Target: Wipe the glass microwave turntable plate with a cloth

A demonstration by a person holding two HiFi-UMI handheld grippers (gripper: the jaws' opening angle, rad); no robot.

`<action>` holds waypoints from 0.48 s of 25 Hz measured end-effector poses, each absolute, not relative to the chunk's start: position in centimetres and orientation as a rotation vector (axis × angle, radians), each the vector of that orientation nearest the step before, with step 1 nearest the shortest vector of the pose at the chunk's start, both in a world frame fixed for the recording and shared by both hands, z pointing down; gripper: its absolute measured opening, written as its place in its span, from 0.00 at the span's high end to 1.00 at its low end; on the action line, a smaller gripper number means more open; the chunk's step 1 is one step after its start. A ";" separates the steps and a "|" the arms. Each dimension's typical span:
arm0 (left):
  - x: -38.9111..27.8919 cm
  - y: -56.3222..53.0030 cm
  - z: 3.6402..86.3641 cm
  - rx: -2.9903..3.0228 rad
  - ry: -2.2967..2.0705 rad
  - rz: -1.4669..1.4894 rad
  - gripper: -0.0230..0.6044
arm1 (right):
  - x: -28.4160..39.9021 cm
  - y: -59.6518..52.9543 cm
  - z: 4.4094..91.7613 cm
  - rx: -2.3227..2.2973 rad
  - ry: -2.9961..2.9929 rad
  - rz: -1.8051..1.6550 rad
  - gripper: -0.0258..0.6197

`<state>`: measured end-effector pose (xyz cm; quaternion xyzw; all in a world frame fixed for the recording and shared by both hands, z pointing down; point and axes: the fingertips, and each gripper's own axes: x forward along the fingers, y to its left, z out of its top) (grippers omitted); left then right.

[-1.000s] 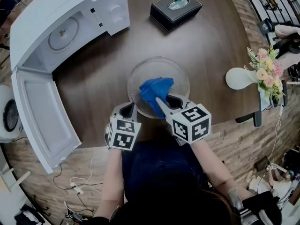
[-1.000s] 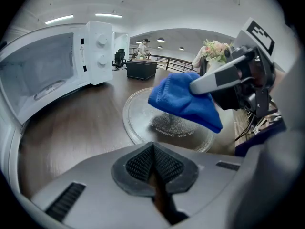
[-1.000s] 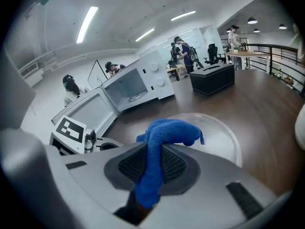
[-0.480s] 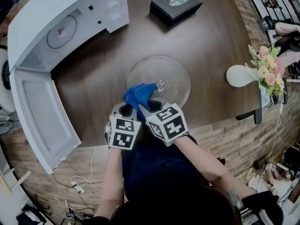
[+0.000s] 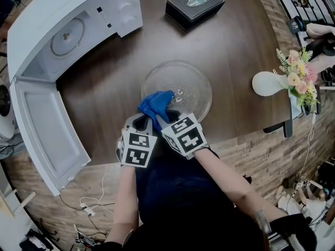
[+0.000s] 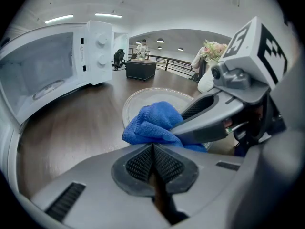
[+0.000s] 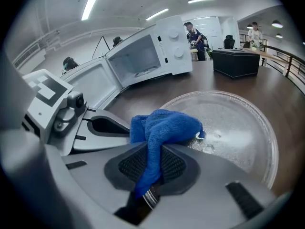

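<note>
Grey left claw (image 5: pixel 141 120), right claw (image 5: pixel 166 114); 2 black-and-white marker cubes (image 5: pixel 137 148), ribbed pads (image 6: pixel 142 164)

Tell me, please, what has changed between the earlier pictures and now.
The right hand-held gripper, shut on the blue cloth, dragged it from the middle of the glass plate toward the person, to the plate's near-left rim, beside the left hand-held gripper. Most of that move came early. The left hand-held gripper, the plate, the microwave and the black box stayed put.
</note>
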<state>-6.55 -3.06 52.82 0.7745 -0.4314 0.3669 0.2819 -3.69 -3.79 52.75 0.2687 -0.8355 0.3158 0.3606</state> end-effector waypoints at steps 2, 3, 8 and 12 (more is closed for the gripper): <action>-6.6 -3.1 52.8 2.074 -1.156 0.982 0.96 | -3.5 -3.9 52.8 0.688 -2.156 0.826 0.88; -6.6 -3.1 52.8 2.077 -1.159 0.983 0.96 | -3.4 -3.9 52.8 0.687 -2.156 0.828 0.88; -6.5 -3.3 52.7 2.087 -1.164 0.983 0.96 | -2.4 -4.0 52.8 0.690 -2.145 0.832 0.88; -6.6 -3.2 52.8 2.083 -1.161 0.987 0.96 | -1.6 -4.1 52.8 0.703 -2.144 0.837 0.88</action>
